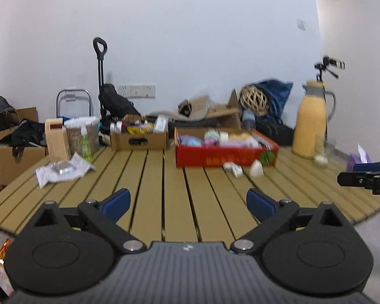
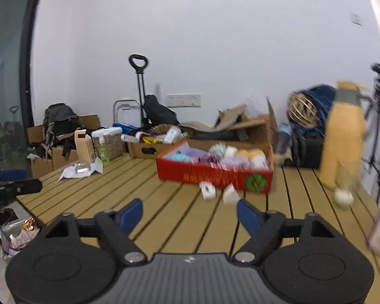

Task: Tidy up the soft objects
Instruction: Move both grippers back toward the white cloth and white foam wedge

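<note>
Beside right tool: trash bag

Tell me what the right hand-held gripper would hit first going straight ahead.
Probably the small white pieces lying loose on the table, then the red box behind them. The right hand-held gripper is open and empty; motion blur leaves depth uncertain.

Black left gripper and right gripper, blue pads.
</note>
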### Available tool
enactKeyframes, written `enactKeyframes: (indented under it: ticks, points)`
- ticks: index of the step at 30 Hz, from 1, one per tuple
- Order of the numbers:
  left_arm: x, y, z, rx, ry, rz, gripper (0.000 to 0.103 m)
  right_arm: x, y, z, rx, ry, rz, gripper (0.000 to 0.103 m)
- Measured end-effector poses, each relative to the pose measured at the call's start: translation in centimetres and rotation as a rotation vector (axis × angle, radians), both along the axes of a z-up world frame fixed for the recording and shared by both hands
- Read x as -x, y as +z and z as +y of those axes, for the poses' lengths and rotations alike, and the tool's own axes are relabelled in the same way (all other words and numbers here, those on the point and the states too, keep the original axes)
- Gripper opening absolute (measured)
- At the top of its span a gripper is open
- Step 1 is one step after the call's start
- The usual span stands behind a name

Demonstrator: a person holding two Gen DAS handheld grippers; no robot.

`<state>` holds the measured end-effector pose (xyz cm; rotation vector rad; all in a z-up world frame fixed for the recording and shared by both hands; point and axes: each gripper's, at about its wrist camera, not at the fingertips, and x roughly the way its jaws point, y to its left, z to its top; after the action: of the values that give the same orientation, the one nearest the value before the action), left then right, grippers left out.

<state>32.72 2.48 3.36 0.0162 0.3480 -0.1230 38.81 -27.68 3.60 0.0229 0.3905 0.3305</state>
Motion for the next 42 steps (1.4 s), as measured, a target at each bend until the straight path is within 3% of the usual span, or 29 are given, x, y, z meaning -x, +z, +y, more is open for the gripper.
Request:
enactKeyframes:
  ticks: [3, 8, 15, 24, 32, 38, 42]
  points:
    - [0.9, -0.6, -1.1, -0.05, -0.009, 0.004, 0.1, 2.6, -1.5, -0.6, -0.035, -0.019, 0.041, 0.083]
    - [0.0, -1.2, -2.3, -0.06, -0.039, 0.005, 0.101, 4.2, -2.5, -1.4, -0.058, -0.045, 0.05, 0.083]
    - [-4.1, -3.6, -2.6, -0.053, -0.002, 0.099, 0.101, 1.1, -4.2, -1.7, -0.039, -0.09, 0.08, 0.083]
    - [-13.3, -5.7, -4.0, -0.074, 0.012, 0.179, 0.101, -7.4, -6.0, -1.5, -0.005, -0.061, 0.133, 0.083]
    - [-23.4, -6.7, -7.5, -0.12, -0.077, 0.193, 0.101, -17.9, -6.4, -1.3, 0.027, -0.005, 0.155, 0.08]
    - [-30.3, -7.9, -9.1, -0.099, -0.179, 0.243, 0.1, -25.4, -6.9, -0.8, 0.004, 0.055, 0.191, 0.075]
    - [-33.6, -8.8, -10.8, -0.131, -0.248, 0.26, 0.084, -29.2, -7.9, 0.0, 0.03, 0.074, 0.211, 0.067]
